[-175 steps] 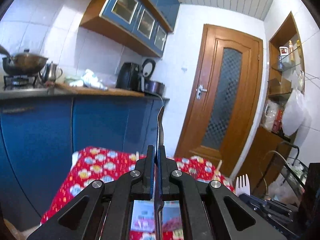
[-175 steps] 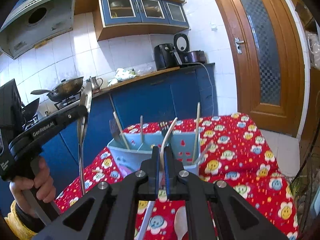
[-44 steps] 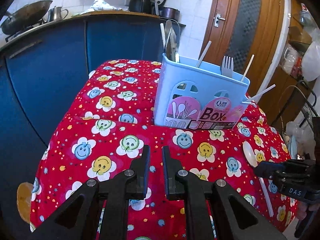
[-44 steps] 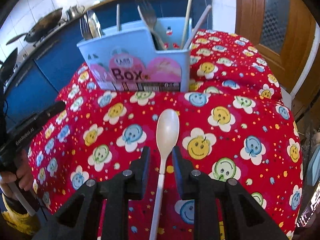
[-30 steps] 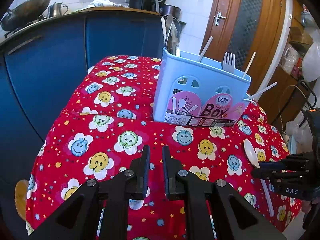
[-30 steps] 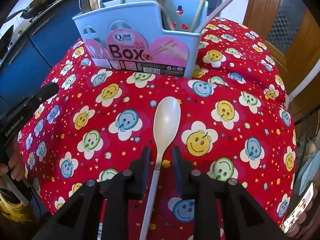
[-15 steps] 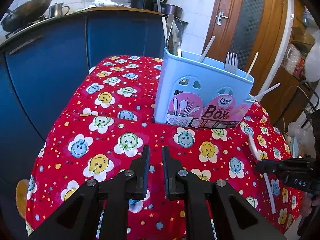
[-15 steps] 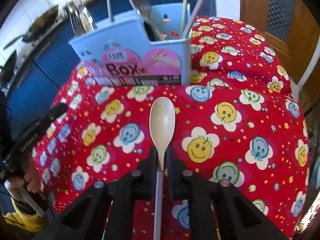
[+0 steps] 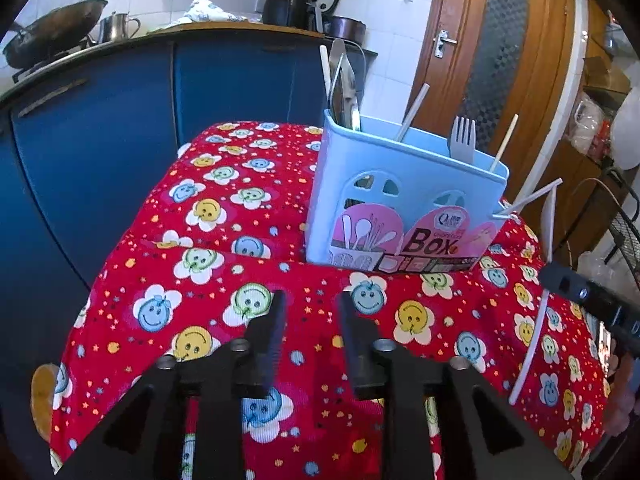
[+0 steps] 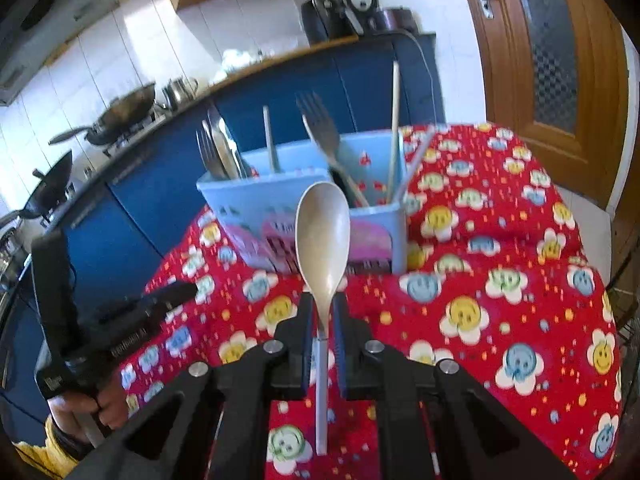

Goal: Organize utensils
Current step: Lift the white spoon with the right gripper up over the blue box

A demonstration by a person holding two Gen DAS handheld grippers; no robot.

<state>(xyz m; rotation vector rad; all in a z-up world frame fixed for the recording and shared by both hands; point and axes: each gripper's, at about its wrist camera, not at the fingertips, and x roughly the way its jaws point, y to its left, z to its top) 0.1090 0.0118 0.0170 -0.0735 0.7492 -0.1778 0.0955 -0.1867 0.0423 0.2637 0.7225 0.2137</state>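
A pale plastic spoon (image 10: 322, 236) is lifted off the cloth, bowl pointing up and away, and my right gripper (image 10: 323, 308) is shut on its thin handle. In the left wrist view the spoon (image 9: 536, 332) appears edge-on at the right, held by the right gripper (image 9: 546, 276). The light blue utensil box (image 10: 256, 196) stands just beyond it, holding forks, knives and chopsticks. My left gripper (image 9: 310, 312) hovers over the cloth in front of the box (image 9: 400, 184); its jaws are opening with nothing between them. The left gripper (image 10: 160, 300) also shows at the left of the right wrist view.
A red smiley-face tablecloth (image 9: 208, 216) covers the small table, whose edges drop off left and right. Blue cabinets (image 9: 100, 128) with a wok (image 9: 52, 28) and kettle stand behind. A wooden door (image 9: 492, 48) and a wire rack (image 9: 624, 220) are at the right.
The right gripper closed on the spoon's handle and raised it off the cloth, tipping the bowl upward. The left gripper stayed in place and its jaws spread wider.
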